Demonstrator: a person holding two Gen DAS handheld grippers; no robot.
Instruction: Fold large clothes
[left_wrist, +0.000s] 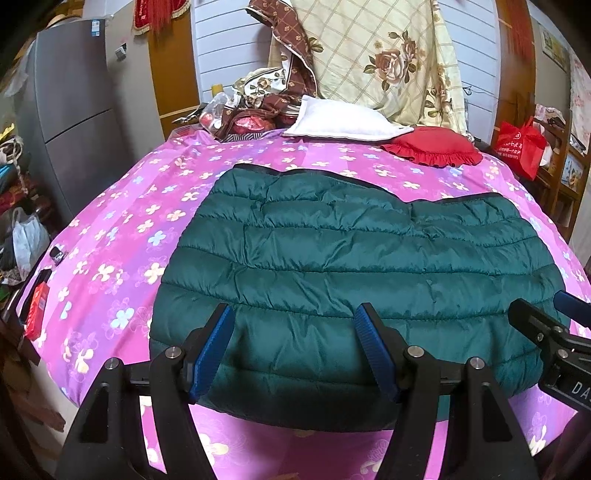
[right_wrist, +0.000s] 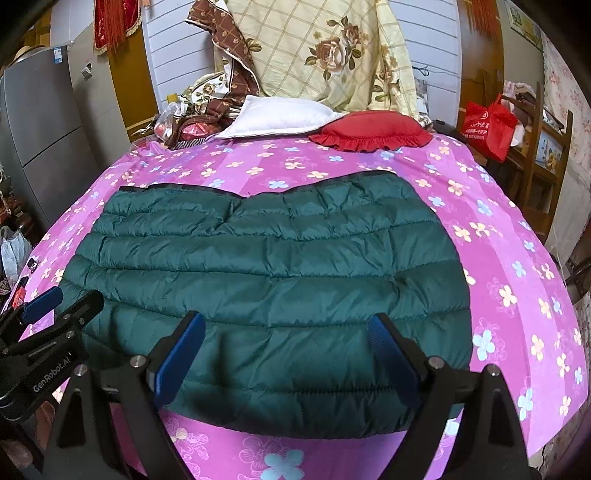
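Left gripper (left_wrist: 295, 345) spread wide, nothing between pads; right gripper (right_wrist: 288, 350) likewise (both poised over near edge). Green quilted jacket (right_wrist: 266, 266) lying flat, already doubled, on pink floral bedsheet (right_wrist: 517, 266). Risk, by judgement: slick puffy shell slipping from a shallow pinch, or sheet caught along with hem.

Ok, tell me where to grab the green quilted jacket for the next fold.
Take the green quilted jacket by its near rolled edge, coming from the near side of the bed. It lies flat, and that edge bulges up off the pink floral sheet right beneath the open left gripper and right gripper.
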